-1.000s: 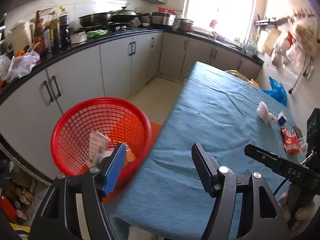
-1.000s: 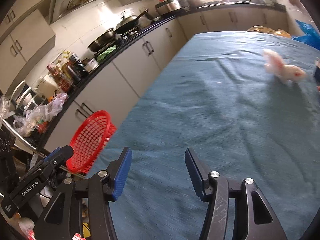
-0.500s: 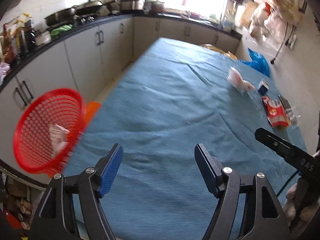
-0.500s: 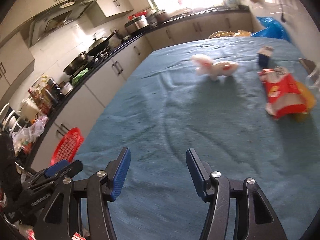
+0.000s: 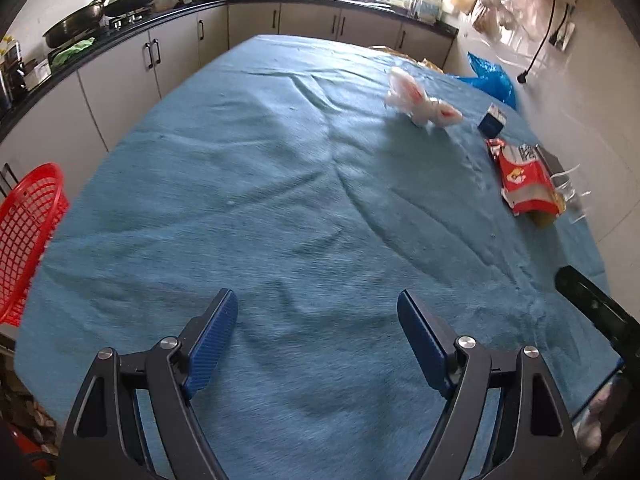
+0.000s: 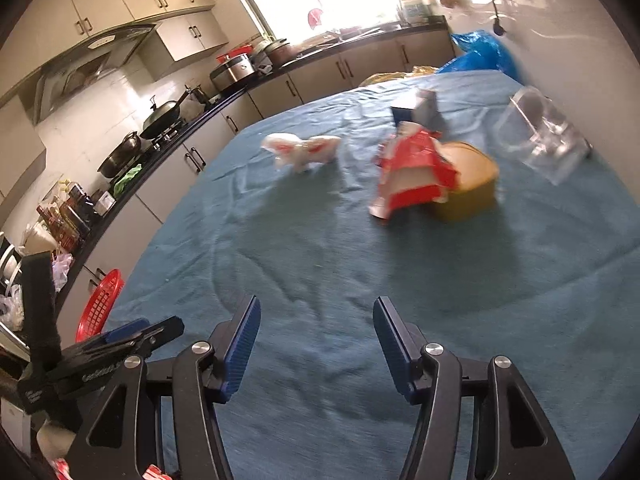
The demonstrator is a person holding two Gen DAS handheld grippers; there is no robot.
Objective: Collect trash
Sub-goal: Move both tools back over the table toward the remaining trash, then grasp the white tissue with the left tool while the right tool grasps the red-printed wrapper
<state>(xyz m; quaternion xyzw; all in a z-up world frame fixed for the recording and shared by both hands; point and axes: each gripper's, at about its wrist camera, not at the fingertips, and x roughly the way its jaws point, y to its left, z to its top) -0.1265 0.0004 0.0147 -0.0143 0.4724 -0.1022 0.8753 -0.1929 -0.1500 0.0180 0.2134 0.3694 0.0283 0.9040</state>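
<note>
Trash lies on the far right of the blue-covered table: a crumpled white wrapper with red marks, a red snack bag lying over a yellow tub, a small dark blue carton and a clear plastic container. The red mesh basket hangs off the table's left edge. My left gripper is open and empty over the near table. My right gripper is open and empty, well short of the snack bag.
Grey cabinets with a black counter run along the left, carrying pans and a cooker. A blue plastic bag sits beyond the table's far right corner. Bags hang on the right wall.
Both grippers have swung right, away from the red basket and toward the trash at the table's right side. The snack bag and wrapper now look closer. Both stay open.
</note>
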